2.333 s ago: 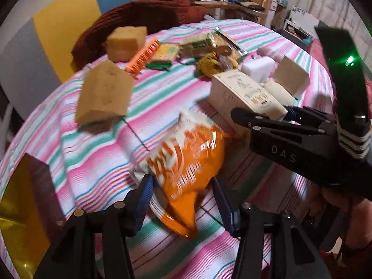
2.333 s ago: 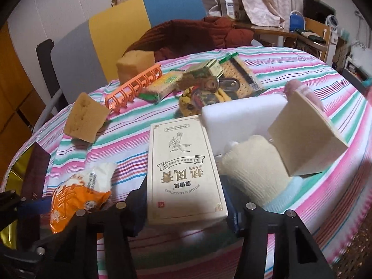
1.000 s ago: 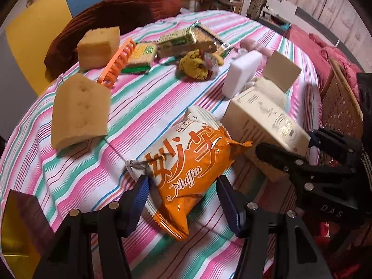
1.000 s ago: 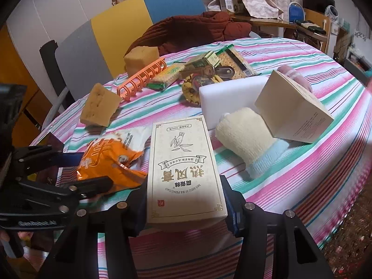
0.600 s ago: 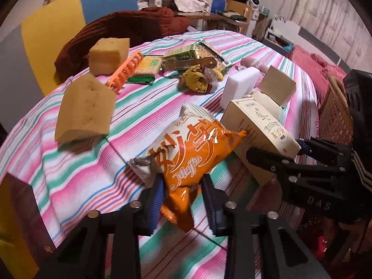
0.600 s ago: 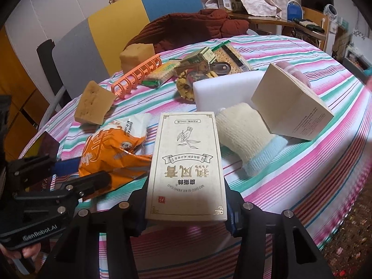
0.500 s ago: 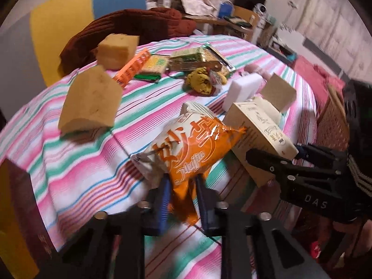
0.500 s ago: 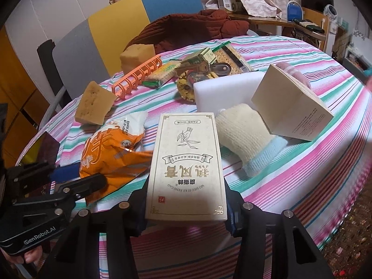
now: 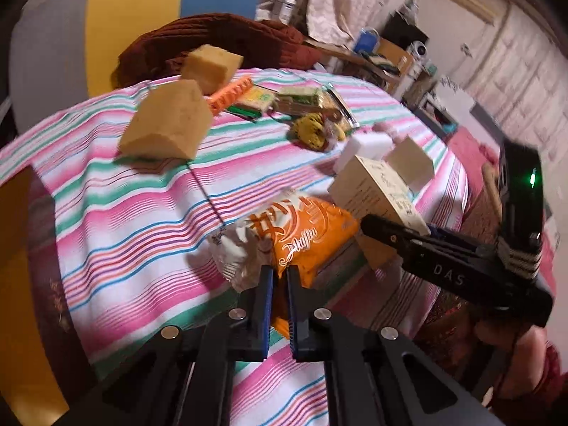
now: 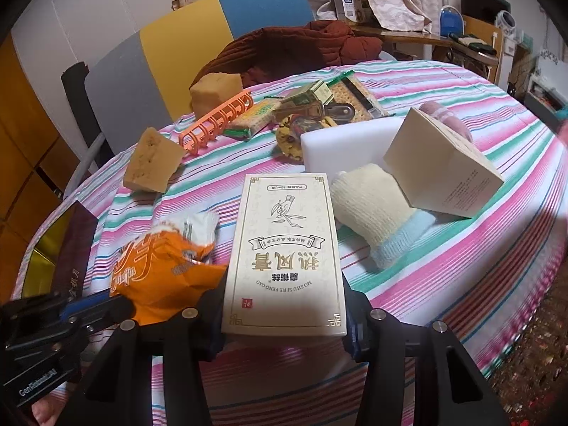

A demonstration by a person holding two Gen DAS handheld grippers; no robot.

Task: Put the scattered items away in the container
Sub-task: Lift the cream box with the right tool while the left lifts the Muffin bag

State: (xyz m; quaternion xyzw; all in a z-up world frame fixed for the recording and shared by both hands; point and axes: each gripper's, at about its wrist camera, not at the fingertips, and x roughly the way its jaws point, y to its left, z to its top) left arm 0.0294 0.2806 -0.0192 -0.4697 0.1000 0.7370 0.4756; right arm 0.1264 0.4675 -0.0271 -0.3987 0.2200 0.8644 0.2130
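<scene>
Striped tablecloth (image 9: 117,213), cluttered room.

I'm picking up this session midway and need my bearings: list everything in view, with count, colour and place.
snack bag: 1, orange and white, near table edge, pinched by the left gripper
printed box: 1, cream, between the right gripper's fingers
sponges: 2, tan, far left
rack: 1, orange, by the far sponge
cracker packs: several, green-yellow, far centre
foam block: 1, white, centre
knit sock: 1, cream and blue, right of the printed box
plain box: 1, beige, right
container: 1, gold and dark, left edge
tablecloth: 1, striped
left gripper: 1, black
right gripper: 1, black
</scene>
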